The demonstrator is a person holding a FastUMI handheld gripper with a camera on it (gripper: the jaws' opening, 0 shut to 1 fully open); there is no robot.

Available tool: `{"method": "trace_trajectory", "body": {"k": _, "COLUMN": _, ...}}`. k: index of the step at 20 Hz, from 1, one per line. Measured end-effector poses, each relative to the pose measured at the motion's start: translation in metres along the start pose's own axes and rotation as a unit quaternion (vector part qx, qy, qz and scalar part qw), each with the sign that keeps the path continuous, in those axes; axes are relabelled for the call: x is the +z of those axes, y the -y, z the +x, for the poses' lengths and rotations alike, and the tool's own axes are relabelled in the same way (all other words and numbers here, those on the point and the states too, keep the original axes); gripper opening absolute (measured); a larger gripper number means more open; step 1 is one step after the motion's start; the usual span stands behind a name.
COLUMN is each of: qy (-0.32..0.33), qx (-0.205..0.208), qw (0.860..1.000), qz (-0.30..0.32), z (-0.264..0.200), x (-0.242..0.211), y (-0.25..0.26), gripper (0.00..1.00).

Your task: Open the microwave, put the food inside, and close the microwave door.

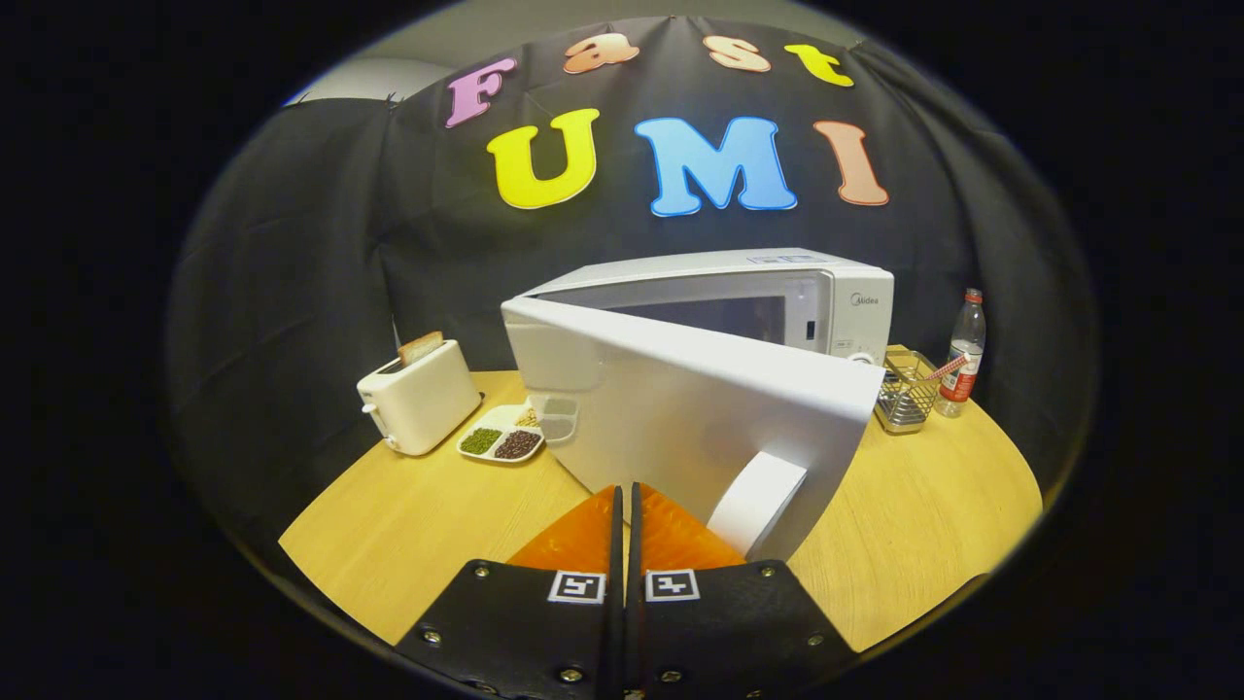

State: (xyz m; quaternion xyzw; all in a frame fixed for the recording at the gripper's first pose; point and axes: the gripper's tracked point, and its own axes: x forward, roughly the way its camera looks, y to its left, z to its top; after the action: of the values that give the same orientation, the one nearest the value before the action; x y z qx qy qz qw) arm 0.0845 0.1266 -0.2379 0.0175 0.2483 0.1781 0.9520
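Microwave door (680, 408) stands swung open toward the gripper (625, 506), its outer face slanting from near right to far left, with the handle (756, 504) just right of the fingertips. The gripper is clenched, fingers pressed together with nothing between them; the tips sit just short of the door's lower edge, apparently not touching it. The door's free edge is the nearest part. Its hinge side lies far left, so the oven cavity sits behind the panel, hidden from here.

Beyond and left of the door, the food tray (501, 437) rests on the worktop (408, 525), partly behind the door's far corner, beside a toaster (418, 397). The coming move, in my judgement, turns leftward past the door to reach that tray. The microwave (758, 301) body stands farther back; a wire basket (906, 391) and bottle (964, 355) lie far right.
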Motion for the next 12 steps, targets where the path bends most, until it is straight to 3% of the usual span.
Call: {"method": "trace_trajectory", "body": {"k": 12, "qy": 0.01, "qx": -0.045, "qw": 0.999, "qz": 0.019, "z": 0.047, "x": 0.033, "y": 0.059, "gripper": 0.01}}
